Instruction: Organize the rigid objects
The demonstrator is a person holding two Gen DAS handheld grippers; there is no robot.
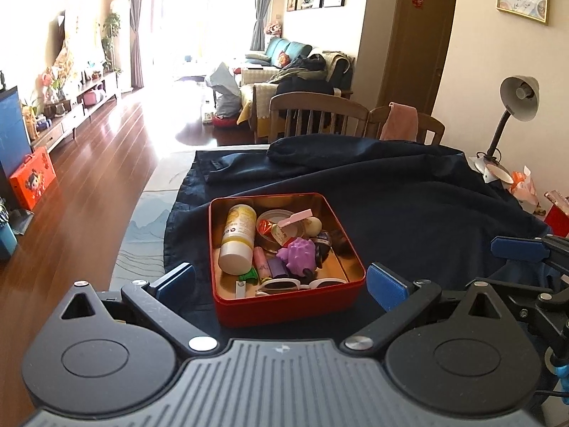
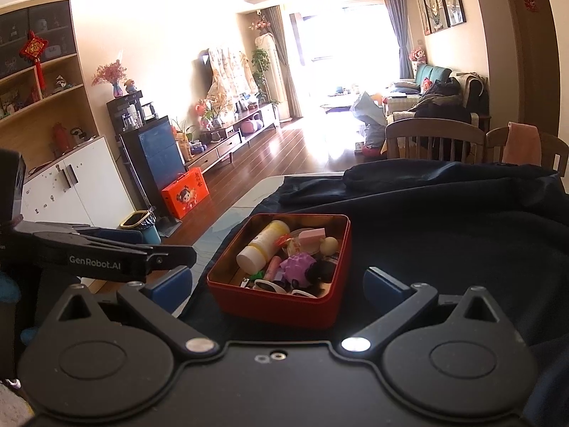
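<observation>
Red tin (image 1: 284, 306) sits on the dark cloth (image 1: 409, 206), crammed with bottle (image 1: 236, 238), spiky purple toy (image 1: 298, 254) and sunglasses (image 1: 302, 284) nearest the left gripper (image 1: 281, 277). Both jaws gape, right gripper (image 2: 277, 281) too. Tin looks stiff, slick-walled; best pinched over its rim.

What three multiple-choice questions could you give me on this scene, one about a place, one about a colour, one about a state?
1. Where do the sunglasses lie?
A. in the tin, at its near wall
B. on the cloth
C. on a chair

2. What colour is the tin outside?
A. blue
B. red
C. white

3. How does the left gripper stand?
A. shut on the bottle
B. shut on nothing
C. open

Answers: 1 A, white frames rest against the near wall. 2 B, its outer walls are red. 3 C, the pads stand wide apart, holding nothing.
</observation>
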